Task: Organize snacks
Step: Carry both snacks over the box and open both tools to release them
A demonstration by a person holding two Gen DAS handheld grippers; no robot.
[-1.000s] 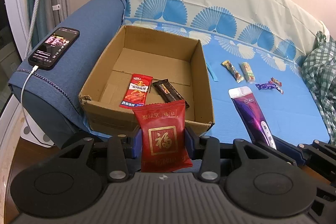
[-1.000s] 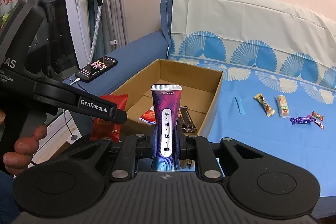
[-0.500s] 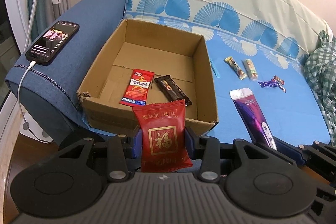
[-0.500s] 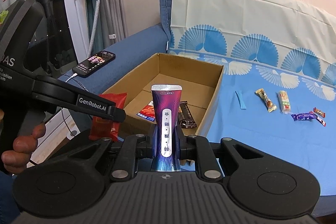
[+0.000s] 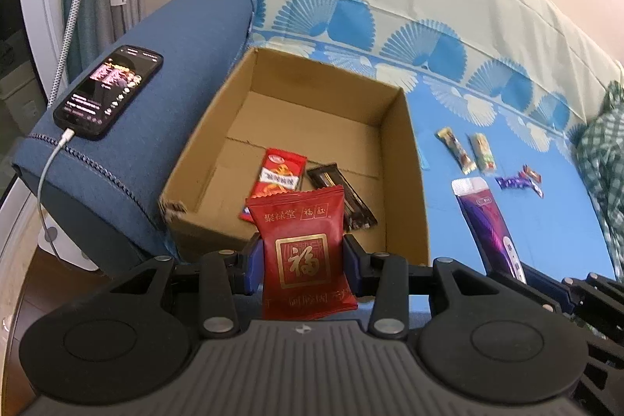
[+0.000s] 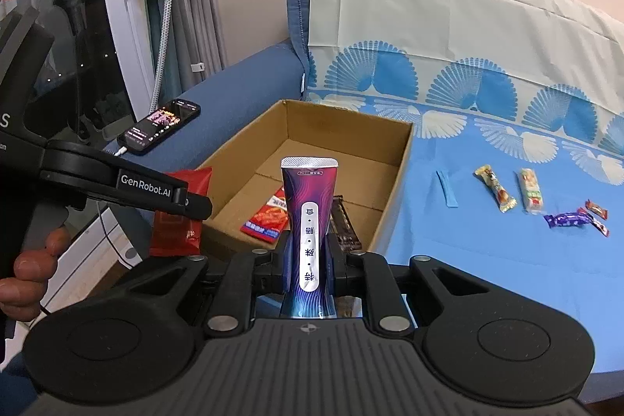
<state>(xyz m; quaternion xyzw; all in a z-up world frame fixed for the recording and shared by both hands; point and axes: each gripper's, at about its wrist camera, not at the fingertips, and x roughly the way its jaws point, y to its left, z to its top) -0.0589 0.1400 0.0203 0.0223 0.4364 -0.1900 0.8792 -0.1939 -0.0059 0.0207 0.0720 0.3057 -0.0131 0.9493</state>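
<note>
Left wrist view: the left gripper point(image 5: 303, 264) pinched a red snack packet point(image 5: 302, 244) between its blue pads, long axis upright. Directly ahead and below sat the cardboard box point(image 5: 407, 182), open-topped, its near rim just past the fingertips. 2 snacks lay on its floor: a red sachet point(image 5: 277, 178) and a dark bar point(image 5: 343, 197), both toward the near wall; the far half was bare. To the right the purple pouch point(image 5: 487, 217) stood in the other claw.

Right wrist view: the right gripper point(image 6: 310, 269) was clamped on that pouch point(image 6: 310, 217), upright, the box's point(image 6: 394, 190) right corner ahead and slightly left. Loose candies point(image 6: 569, 219) lay well apart on the blue sheet point(image 6: 468, 240). The left gripper point(image 6: 183, 201) looked nearer the box's front wall.
</note>
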